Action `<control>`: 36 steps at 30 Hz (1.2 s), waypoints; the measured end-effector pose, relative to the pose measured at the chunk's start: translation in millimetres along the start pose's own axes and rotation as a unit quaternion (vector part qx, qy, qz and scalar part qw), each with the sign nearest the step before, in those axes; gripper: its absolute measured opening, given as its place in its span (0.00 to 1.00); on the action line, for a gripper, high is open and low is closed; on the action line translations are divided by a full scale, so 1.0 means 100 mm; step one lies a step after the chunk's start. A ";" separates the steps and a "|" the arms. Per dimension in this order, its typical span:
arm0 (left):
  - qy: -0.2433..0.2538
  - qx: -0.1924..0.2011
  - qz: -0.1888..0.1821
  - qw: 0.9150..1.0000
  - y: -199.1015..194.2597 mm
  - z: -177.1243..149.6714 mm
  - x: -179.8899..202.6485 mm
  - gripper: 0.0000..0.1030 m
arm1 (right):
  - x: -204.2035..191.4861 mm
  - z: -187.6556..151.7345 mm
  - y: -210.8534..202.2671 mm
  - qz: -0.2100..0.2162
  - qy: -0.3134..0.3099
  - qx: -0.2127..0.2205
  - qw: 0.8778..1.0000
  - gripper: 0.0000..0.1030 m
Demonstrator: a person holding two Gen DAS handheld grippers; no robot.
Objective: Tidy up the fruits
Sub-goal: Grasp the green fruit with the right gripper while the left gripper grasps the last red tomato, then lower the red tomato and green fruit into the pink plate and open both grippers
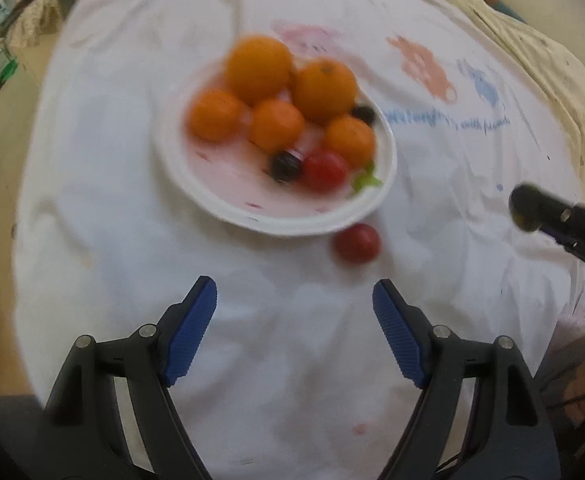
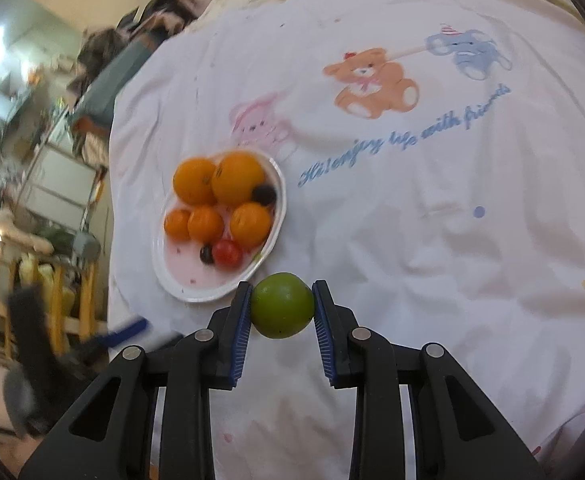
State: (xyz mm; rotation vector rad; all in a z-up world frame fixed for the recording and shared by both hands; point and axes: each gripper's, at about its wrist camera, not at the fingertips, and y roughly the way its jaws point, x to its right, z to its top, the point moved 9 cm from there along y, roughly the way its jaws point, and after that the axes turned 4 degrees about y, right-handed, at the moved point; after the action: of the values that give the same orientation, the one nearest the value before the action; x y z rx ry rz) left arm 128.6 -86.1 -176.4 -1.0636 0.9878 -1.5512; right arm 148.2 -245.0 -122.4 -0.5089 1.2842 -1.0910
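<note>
**Right wrist view: green fruit in the grip, plate is the goal**

Right wrist view shows the white cloth [image 2: 432,240] with printed bears covering the whole work surface. On it stands the white plate [image 2: 180,288], already holding five oranges [image 2: 238,178], one red tomato [image 2: 227,255] and two dark berries [image 2: 263,194]. The right gripper [image 2: 281,312] pinches a green fruit [image 2: 282,306] between its two blue pads, one on each side. The fruit hangs just beside the near rim of the plate, not yet over it.

In the left wrist view the left gripper [image 1: 294,292] is spread wide and holds nothing. It hovers above the cloth, near a second red tomato [image 1: 357,243] that lies on the cloth, just outside the plate rim.

The step in hand seems to be carrying the green fruit to the plate. The next move probably calls for bringing it over the free pink area at the near side of the plate, lowering it, then opening the pads gently so it does not roll. After that, the loose tomato is likely the left gripper's job.
</note>
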 end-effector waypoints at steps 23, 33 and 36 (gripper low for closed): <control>-0.008 -0.008 -0.009 1.000 0.33 0.15 0.31 0.27 | 0.07 0.13 -0.10 0.007 0.008 0.010 1.000 0.31; -0.010 0.008 0.005 1.000 -0.26 -0.05 -0.14 0.27 | -0.17 0.02 -0.05 0.026 -0.018 -0.001 0.999 0.31; -0.020 0.017 0.006 1.000 -0.43 -0.03 -0.33 0.27 | -0.28 -0.03 -0.01 0.037 -0.026 -0.009 0.999 0.31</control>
State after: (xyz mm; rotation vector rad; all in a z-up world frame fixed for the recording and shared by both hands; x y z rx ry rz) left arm 119.1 -45.4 -141.7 -1.0602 0.9360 -1.5260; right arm 147.8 -220.8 -108.1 -0.4970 1.2587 -0.9990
